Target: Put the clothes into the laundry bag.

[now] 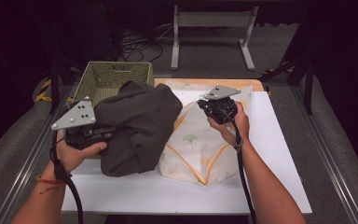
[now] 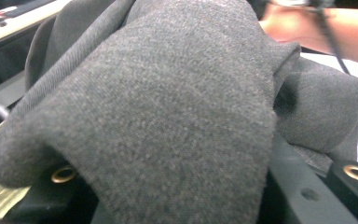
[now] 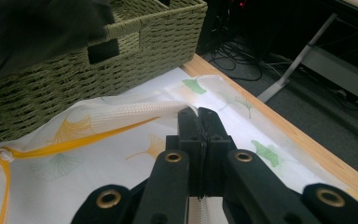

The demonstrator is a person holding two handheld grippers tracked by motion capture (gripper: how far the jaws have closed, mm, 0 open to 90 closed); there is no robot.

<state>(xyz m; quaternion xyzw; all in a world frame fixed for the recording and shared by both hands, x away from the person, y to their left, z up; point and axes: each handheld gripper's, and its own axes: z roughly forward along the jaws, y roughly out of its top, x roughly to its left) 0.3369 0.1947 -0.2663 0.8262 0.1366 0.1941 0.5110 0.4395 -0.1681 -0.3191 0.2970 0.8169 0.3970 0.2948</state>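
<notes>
In the high view, the left tool (image 1: 103,133) pinches a dark grey garment (image 1: 137,126) hanging between the woven basket (image 1: 116,74) and the white mesh bag (image 1: 200,140) on the worktop (image 1: 270,154). The right tool (image 1: 216,106) holds up the bag's edge. The cloth may drag and miss the opening.

In the left gripper view, the garment (image 2: 168,112) drapes over the jaws; a thin hold could slip.

In the right gripper view, the right tool (image 3: 198,116) is pressed together on the bag's zipper edge (image 3: 140,112), which could tear free. No writing is readable.
</notes>
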